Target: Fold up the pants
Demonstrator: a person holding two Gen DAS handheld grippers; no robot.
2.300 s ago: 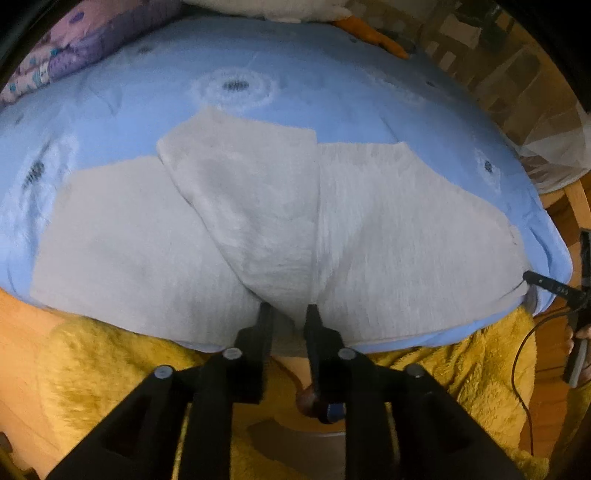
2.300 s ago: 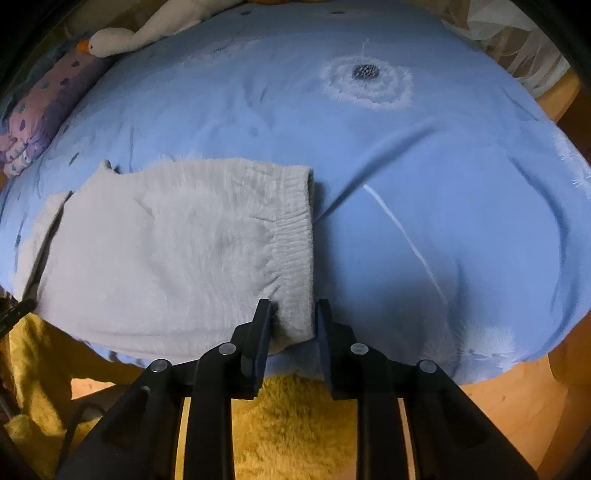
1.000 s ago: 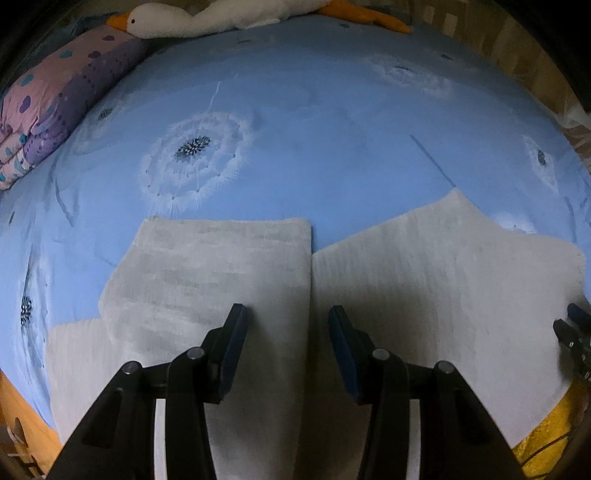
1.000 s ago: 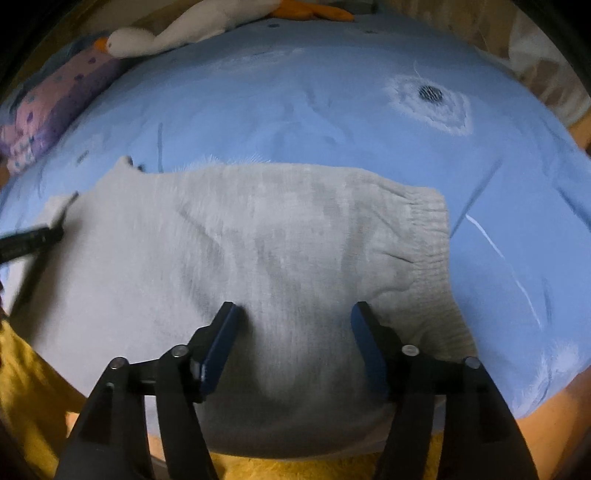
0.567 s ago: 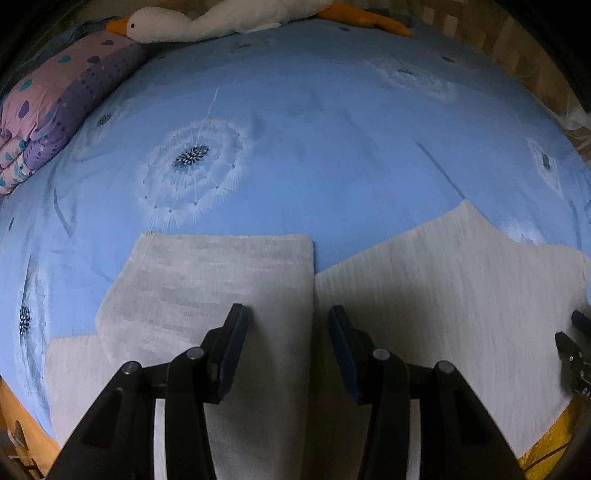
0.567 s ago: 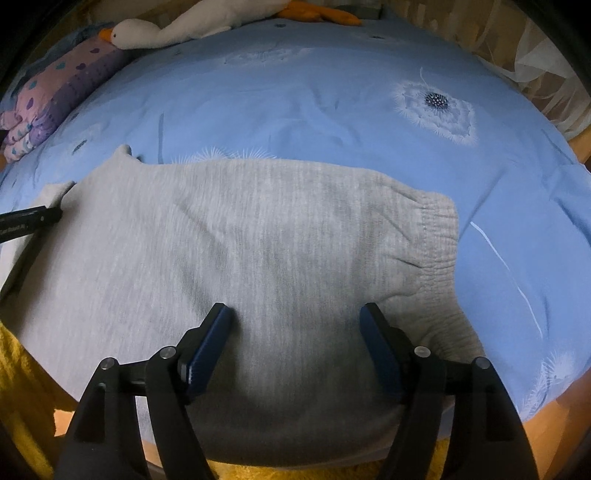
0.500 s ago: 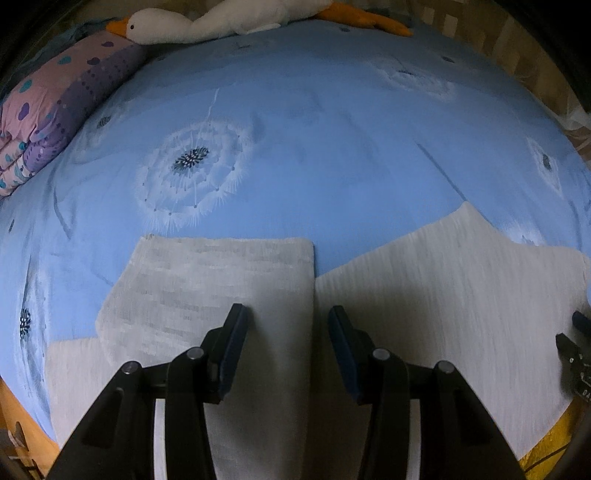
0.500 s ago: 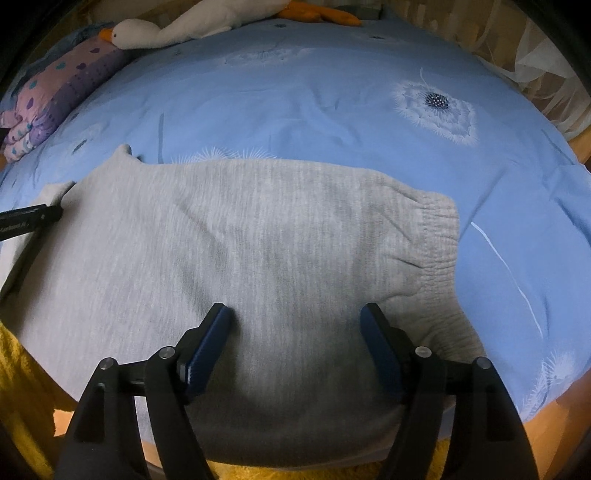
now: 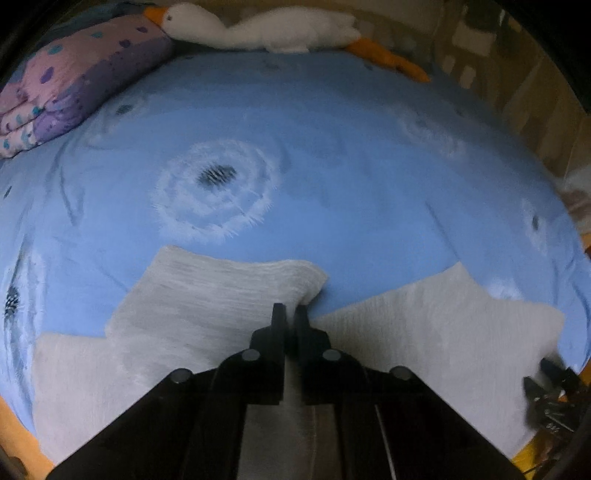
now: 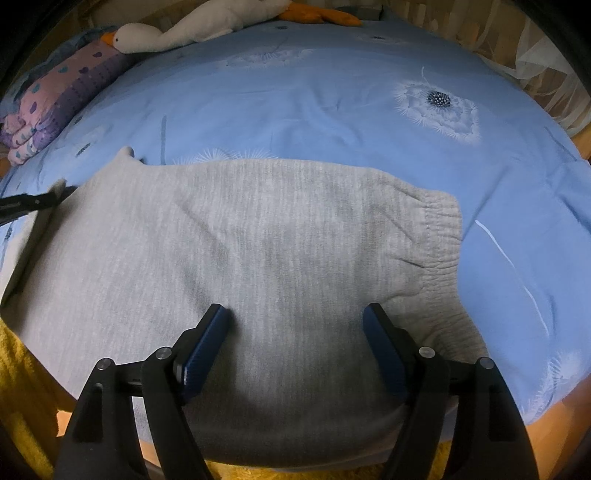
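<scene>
Moved: left gripper [image 9: 290,314] jaws went from apart to clamped on the grey pants [image 10: 258,251], pinching the folded leg's inner edge and lifting it into a small peak.
Left view: blurred; pinch looks like a thin fold of cloth, layer count unclear.
Right gripper [image 10: 295,332]: jaws spread wide, just opened further, hovering over the seat near the waistband [image 10: 441,236]; contact with cloth not certain.
Pants: flat on blue bedsheet [image 10: 314,103] at near edge, waistband to the right, legs to the left.
Background: goose plush [image 9: 258,29], purple pillow [image 9: 74,74] at far side.
</scene>
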